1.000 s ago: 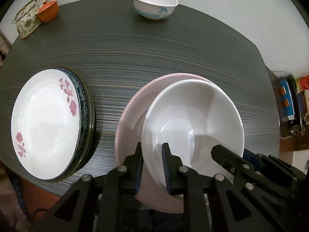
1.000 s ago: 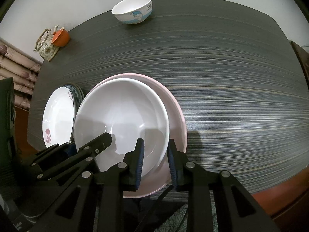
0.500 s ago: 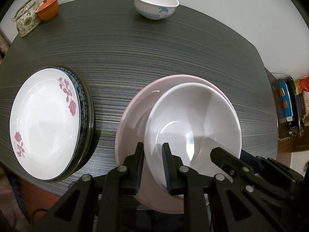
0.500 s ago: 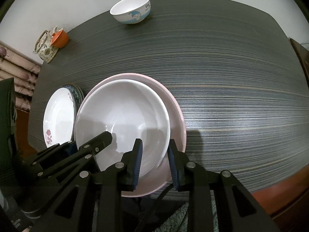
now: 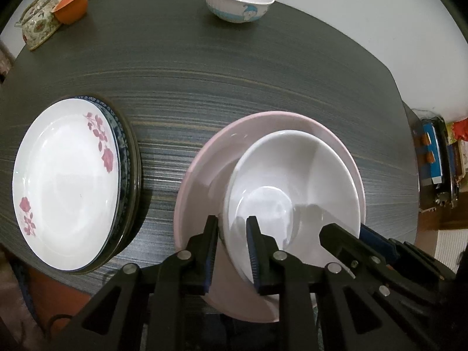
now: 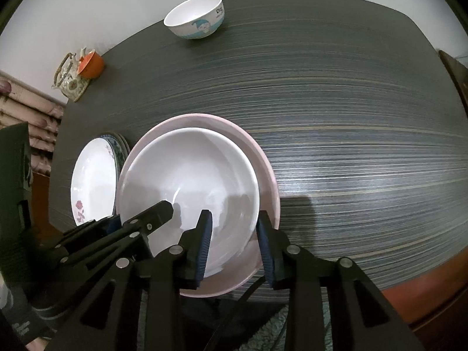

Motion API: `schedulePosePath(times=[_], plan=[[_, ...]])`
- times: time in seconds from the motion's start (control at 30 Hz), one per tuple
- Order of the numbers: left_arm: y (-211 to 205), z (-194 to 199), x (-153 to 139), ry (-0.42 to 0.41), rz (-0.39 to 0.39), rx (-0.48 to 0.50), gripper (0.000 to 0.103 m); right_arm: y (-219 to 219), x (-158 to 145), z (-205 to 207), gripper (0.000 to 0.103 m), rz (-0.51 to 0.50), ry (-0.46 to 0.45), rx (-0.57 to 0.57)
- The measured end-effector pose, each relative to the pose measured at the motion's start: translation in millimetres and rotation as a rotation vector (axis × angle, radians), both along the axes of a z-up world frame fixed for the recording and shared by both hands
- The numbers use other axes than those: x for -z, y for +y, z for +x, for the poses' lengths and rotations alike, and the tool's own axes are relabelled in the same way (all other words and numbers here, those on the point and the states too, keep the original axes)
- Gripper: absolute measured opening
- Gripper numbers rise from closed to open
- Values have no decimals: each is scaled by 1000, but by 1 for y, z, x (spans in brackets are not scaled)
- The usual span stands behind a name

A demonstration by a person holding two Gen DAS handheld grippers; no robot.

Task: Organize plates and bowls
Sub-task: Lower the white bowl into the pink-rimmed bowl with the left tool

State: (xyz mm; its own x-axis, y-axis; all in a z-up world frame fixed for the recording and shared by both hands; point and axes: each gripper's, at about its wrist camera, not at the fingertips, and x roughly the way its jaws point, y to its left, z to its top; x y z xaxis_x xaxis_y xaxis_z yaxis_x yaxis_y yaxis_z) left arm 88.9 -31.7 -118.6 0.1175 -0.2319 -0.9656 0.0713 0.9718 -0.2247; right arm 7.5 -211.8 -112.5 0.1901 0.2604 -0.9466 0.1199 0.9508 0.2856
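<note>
A large white bowl (image 5: 292,187) sits inside a wider pink bowl (image 5: 204,175) at the near edge of the dark table; both show in the right wrist view, the white bowl (image 6: 190,175) and the pink bowl (image 6: 267,175). My left gripper (image 5: 232,248) straddles the white bowl's near-left rim, jaws slightly apart. My right gripper (image 6: 234,242) straddles its near-right rim with a wider gap. A stack of plates topped by a white plate with pink flowers (image 5: 64,181) lies to the left. A small white bowl with a blue cartoon (image 5: 238,0) stands at the far edge.
A floral teapot (image 5: 38,29) and an orange cup (image 5: 71,5) stand at the table's far left corner. The dark striped table (image 5: 234,73) stretches between the bowls. Its near edge runs just under both grippers. Shelving with clutter (image 5: 438,161) is beyond the right edge.
The white bowl has come down and settled into the pink bowl. The right gripper's jaws have opened wider; the left gripper's jaws have loosened slightly on the rim.
</note>
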Motion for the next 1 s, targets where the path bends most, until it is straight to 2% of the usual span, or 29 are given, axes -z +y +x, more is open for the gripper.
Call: schedulePosePath(times=[0.63, 0.77, 1.0], plan=[[-3, 14, 3, 115, 4, -19, 24, -12, 2, -3, 33, 97, -9, 44], [2, 14, -6, 84, -12, -9, 29, -11, 1, -5, 36, 108, -15, 40], [17, 11, -24, 28, -49, -27, 30, -12, -2, -5, 39, 109, -25, 37]])
